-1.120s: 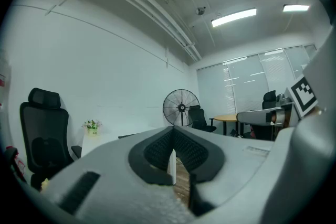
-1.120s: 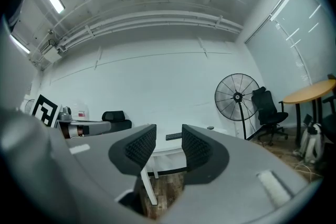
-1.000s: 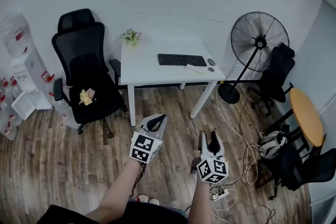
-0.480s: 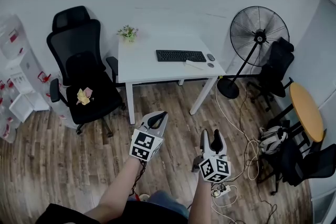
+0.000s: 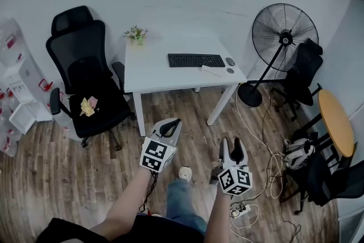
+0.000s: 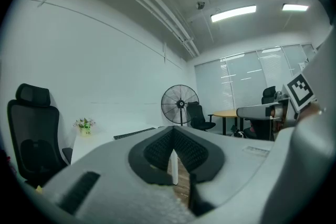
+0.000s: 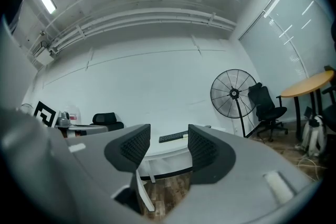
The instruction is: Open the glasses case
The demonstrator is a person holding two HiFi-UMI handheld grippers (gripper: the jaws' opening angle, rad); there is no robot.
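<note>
1. The left gripper [image 5: 169, 124] is hanging over the wooden floor [image 5: 68, 179] at the lower centre of the head view. Its jaws are pressing together with nothing between them.
2. The right gripper [image 5: 230, 142] is hovering just to its right, with its jaws standing apart and empty.
3. A pale oblong thing, seemingly the glasses case [image 5: 211, 70], is lying on the white table [image 5: 165, 77] in the upper middle, just below the right end of the keyboard [image 5: 196, 60].
4. Its long axis is running left to right, dipping slightly rightward; it is too small to tell its ends apart.
5. Both grippers are sitting well apart from the table.
</note>
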